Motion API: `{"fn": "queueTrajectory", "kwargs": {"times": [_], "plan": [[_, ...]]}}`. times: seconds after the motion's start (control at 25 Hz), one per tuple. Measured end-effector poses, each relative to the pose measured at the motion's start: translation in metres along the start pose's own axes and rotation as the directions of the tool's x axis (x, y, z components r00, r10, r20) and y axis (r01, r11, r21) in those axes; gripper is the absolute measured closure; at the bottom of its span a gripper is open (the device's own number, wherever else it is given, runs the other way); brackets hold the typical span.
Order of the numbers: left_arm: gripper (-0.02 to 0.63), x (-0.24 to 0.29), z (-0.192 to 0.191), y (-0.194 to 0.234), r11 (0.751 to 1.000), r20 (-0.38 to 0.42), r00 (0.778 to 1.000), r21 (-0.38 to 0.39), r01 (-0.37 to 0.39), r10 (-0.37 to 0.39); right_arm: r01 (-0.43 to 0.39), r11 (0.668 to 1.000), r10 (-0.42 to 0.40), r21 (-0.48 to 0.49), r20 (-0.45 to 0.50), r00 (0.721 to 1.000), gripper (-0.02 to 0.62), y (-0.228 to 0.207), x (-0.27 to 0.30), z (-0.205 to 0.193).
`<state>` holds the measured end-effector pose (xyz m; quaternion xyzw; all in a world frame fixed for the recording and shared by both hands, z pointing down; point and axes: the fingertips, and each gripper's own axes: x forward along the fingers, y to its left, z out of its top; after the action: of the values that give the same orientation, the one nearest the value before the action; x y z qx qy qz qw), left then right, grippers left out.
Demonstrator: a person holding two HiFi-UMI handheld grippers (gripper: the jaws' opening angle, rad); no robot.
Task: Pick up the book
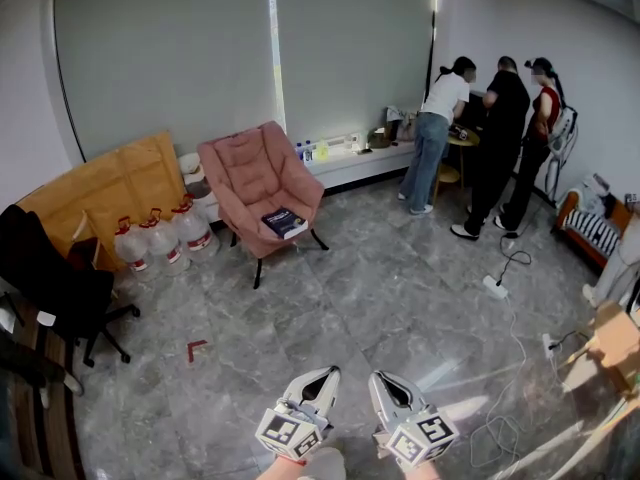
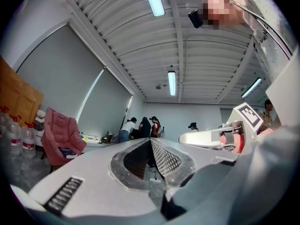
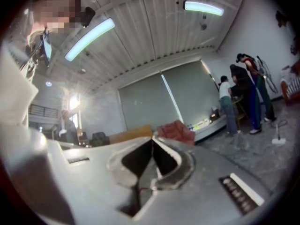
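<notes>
One book (image 1: 284, 222) lies on the pink chair (image 1: 245, 163), long axis seemingly slanting lower-right; three water jugs (image 1: 163, 240) stand beside it. Left tool (image 1: 328, 373) and right tool (image 1: 377, 378): jaws together, empty.

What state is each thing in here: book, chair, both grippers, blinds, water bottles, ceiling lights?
Book: closed, lying on the chair seat, not yet picked up.
Pink chair: upright, holding the book.
Left gripper: jaws together, empty.
Right gripper: jaws together, empty.
Blinds: drawn down.
Water bottles: upright on the floor, capped.
Ceiling lights: on.
</notes>
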<state>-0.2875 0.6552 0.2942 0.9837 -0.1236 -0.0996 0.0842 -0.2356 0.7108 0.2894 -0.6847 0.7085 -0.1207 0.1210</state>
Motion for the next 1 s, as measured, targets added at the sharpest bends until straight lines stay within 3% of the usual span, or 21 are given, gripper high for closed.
{"fn": "queueTrajectory", "kwargs": {"times": [1.0], "plan": [[0.591, 0.161, -0.023, 0.057, 0.994, -0.008, 0.994, 0.004, 0.105, -0.105, 0.097, 0.995, -0.097, -0.003, 0.009, 0.995, 0.581, -0.131, 0.087, 0.039]]}}
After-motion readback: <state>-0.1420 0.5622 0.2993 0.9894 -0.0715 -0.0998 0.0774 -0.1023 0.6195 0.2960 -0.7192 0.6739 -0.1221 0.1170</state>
